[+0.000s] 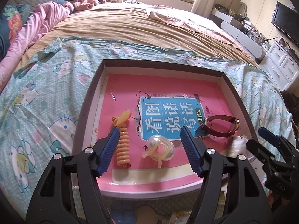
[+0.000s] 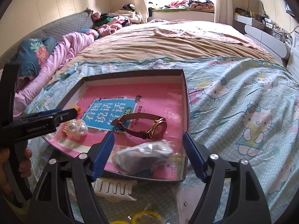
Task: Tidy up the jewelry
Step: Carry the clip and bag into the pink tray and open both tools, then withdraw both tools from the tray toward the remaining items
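Observation:
A dark shallow box (image 1: pixel 87 100) lies on the bed with a pink book (image 1: pixel 168 91) as its floor. In it are an orange spiral hair tie (image 1: pixel 122 143), a pearl hair clip (image 1: pixel 160 148), a brown-strap watch (image 1: pixel 220 127) and a small plastic bag (image 2: pixel 143 156). My left gripper (image 1: pixel 149 132) is open and empty, just above the box's near edge over the pearl clip. My right gripper (image 2: pixel 148 137) is open and empty, over the plastic bag; the watch (image 2: pixel 147 126) lies just beyond it. The left gripper also shows in the right wrist view (image 2: pixel 73 113).
A white claw clip (image 2: pixel 114 188) and yellow rings (image 2: pixel 143 215) lie on the Hello Kitty sheet (image 2: pixel 243 102) in front of the box. Pillows and a pink quilt (image 1: pixel 37 31) are at the left. A white dresser (image 1: pixel 280 69) stands at the right.

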### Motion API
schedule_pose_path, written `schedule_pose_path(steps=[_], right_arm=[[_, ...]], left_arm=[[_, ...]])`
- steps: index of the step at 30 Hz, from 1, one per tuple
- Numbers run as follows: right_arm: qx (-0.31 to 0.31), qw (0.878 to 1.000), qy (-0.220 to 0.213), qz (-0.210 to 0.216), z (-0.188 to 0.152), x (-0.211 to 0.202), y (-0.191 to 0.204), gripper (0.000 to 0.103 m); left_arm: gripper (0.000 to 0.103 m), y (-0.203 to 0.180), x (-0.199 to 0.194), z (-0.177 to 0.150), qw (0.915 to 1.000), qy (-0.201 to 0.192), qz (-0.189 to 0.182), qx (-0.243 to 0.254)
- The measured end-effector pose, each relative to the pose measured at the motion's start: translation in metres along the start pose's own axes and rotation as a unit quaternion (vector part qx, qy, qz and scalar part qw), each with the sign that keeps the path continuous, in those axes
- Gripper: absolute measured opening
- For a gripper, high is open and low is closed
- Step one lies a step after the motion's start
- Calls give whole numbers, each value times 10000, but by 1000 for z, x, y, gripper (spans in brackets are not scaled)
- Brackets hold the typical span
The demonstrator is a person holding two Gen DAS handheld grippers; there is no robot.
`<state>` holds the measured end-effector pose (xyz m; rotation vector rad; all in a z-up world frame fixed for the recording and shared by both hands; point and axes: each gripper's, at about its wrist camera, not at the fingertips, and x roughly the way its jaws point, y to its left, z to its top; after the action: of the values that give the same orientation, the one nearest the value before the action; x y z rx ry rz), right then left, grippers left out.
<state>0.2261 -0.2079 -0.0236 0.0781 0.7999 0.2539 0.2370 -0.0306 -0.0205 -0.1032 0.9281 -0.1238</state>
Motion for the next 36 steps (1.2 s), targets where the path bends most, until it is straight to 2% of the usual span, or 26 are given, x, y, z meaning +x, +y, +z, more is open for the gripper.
schedule_pose_path(steps=[2, 12, 23, 36], right_arm=[[64, 9999, -95, 32, 0, -7, -1, 84], [-2, 9990, -448, -67, 1, -44, 2, 96], [-152, 9973, -721, -69, -1, -80, 11, 97], [-345, 9959, -836, -46, -12, -107, 23, 98]], left_arm=[[66, 1, -5, -1, 10000, -26, 0, -19], [83, -1, -35, -6, 9997, -253, 35, -16], [86, -5, -68, -14, 9985, -533, 82, 68], [89, -11, -100, -29, 9969, -753, 115, 200]])
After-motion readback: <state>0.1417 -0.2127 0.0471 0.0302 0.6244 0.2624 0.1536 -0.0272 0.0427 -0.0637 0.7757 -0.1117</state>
